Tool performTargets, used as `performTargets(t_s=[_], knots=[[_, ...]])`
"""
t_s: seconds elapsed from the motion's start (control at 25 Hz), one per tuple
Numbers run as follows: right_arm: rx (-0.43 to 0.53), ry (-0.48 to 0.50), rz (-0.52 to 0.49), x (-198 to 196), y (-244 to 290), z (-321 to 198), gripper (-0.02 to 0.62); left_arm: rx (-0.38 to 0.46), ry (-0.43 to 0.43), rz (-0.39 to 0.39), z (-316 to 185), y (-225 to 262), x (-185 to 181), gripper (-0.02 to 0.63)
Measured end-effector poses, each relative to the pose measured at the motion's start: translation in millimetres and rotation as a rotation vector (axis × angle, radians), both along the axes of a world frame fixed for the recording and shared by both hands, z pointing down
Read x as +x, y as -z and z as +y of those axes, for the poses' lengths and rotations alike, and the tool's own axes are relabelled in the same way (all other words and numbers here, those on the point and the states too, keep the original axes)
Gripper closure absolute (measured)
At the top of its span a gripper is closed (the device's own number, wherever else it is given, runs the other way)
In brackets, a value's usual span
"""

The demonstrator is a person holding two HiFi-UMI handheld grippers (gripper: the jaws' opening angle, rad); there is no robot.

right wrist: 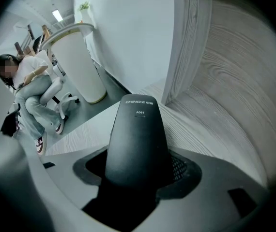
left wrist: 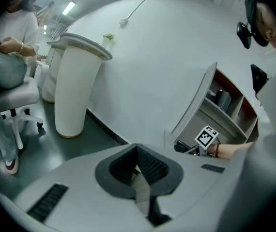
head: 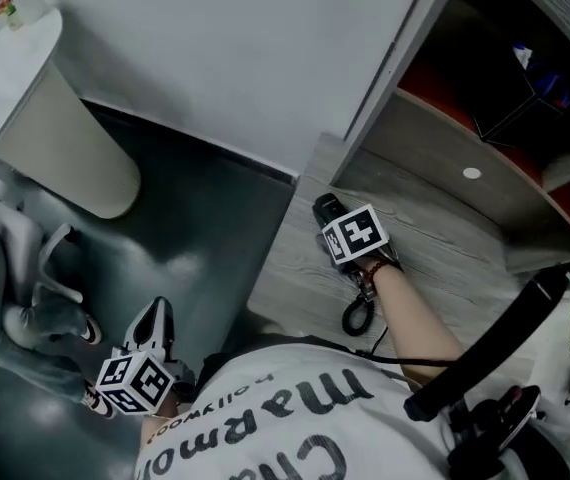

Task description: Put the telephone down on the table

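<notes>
A black telephone handset point(right wrist: 138, 139) stands between the jaws of my right gripper point(right wrist: 139, 175), which is shut on it. The handset points out over the grey wood-grain table point(right wrist: 210, 124). In the head view the right gripper point(head: 331, 218) hovers near the table's point(head: 445, 243) left corner, the handset's tip point(head: 325, 207) sticks out past the marker cube, and a coiled black cord point(head: 357, 315) hangs below the wrist. My left gripper point(head: 153, 324) hangs low at the left over the dark floor. Its ribbed pads point(left wrist: 150, 167) meet with nothing between them.
A white curved counter point(head: 65, 138) stands on the floor at the left, with a seated person's legs and chair point(head: 15, 288) beside it. An open shelf unit with a red interior point(head: 510, 98) rises behind the table. A small white disc point(head: 472, 173) lies on the tabletop.
</notes>
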State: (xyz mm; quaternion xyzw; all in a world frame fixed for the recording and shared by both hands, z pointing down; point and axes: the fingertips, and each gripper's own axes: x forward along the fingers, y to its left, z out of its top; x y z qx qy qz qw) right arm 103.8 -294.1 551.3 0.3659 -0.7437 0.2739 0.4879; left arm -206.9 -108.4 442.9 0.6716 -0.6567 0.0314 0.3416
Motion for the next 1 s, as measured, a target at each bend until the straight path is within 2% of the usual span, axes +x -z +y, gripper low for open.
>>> performTargets(t_s=[0.52, 0.92, 1.0], knots=[[0.01, 0.03, -0.01, 0, 0, 2, 0.298, -0.015, -0.04, -0.035, -5, 4, 1, 0.597], [0.033, 0.061, 0.006, -4, 2, 4, 0.298, -0.019, -0.018, -0.041, 14, 4, -4, 0.597], [0.045, 0.071, 0.007, -3, 1, 2, 0.28, -0.024, -0.008, -0.04, 19, 4, -6, 0.597]])
